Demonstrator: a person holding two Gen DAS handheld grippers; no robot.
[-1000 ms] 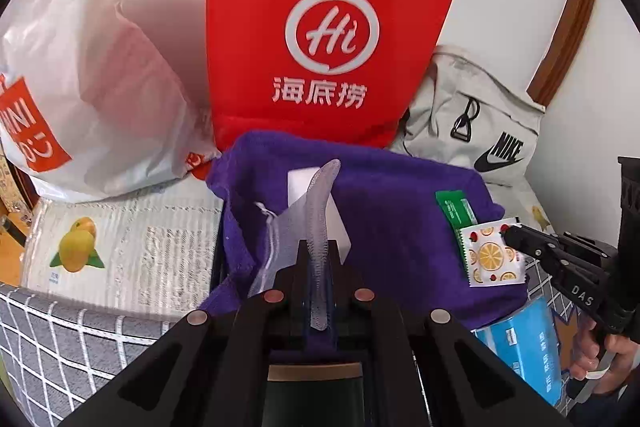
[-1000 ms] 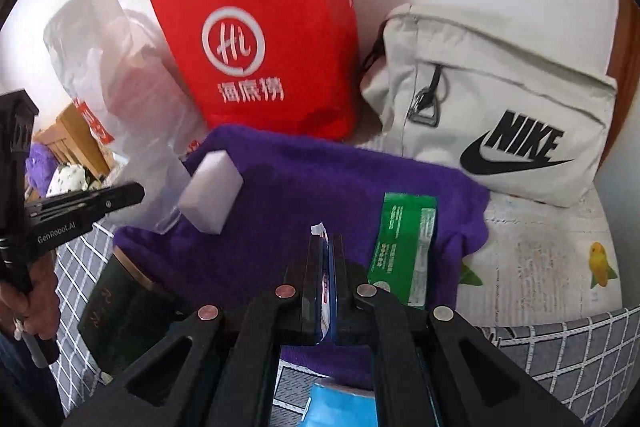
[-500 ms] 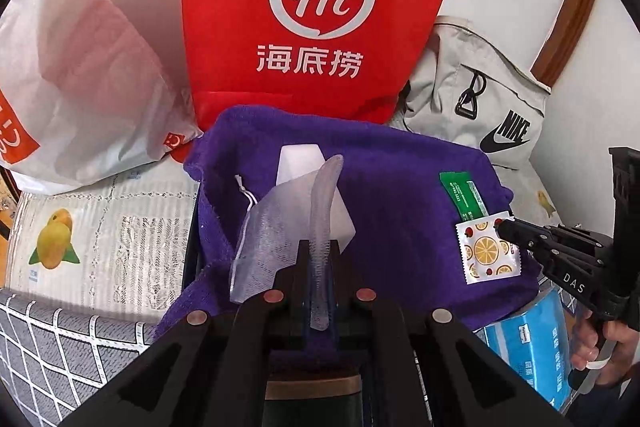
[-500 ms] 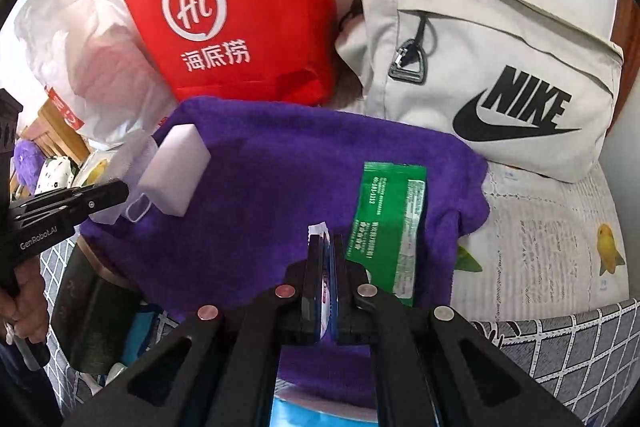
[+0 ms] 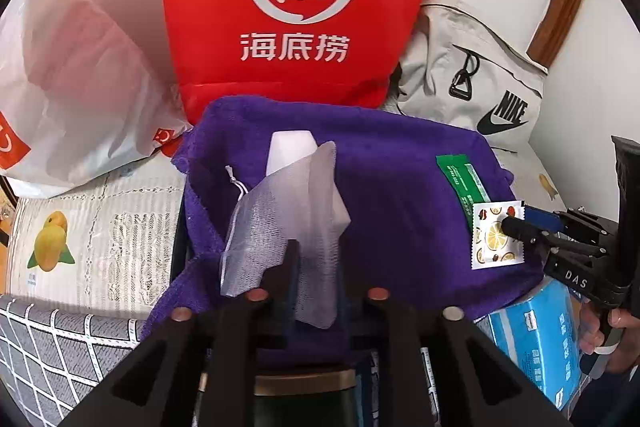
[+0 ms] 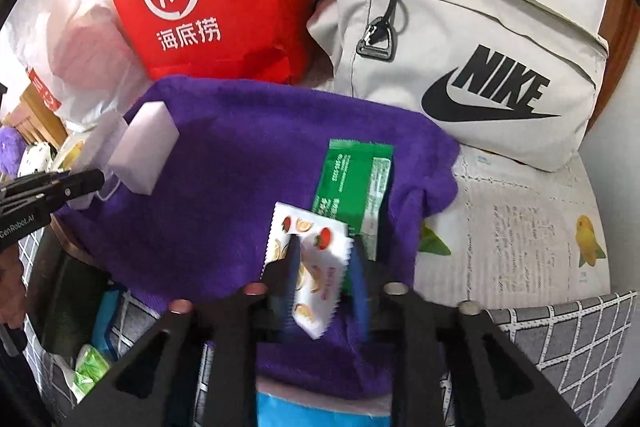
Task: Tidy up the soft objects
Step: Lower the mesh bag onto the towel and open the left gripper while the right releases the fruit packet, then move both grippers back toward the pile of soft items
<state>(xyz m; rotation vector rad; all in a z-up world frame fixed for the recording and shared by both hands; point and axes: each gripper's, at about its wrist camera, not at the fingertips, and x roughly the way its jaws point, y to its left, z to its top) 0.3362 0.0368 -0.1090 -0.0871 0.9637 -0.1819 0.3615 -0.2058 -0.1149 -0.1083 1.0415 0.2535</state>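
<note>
White block (image 5: 290,151) on purple towel (image 5: 400,163) — mesh pouch (image 5: 288,223) flat beside it.

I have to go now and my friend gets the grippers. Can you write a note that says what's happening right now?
Left gripper: jaws opening, white mesh pouch between them, draped on the purple towel.
Right gripper: jaws opening, fruit-print packet between them, on the towel.
Also on the towel: white foam block, green packet.
Done: pouch and fruit packet brought down to the towel.
Left: pull both grippers clear, then tidy whatever remains.
</note>
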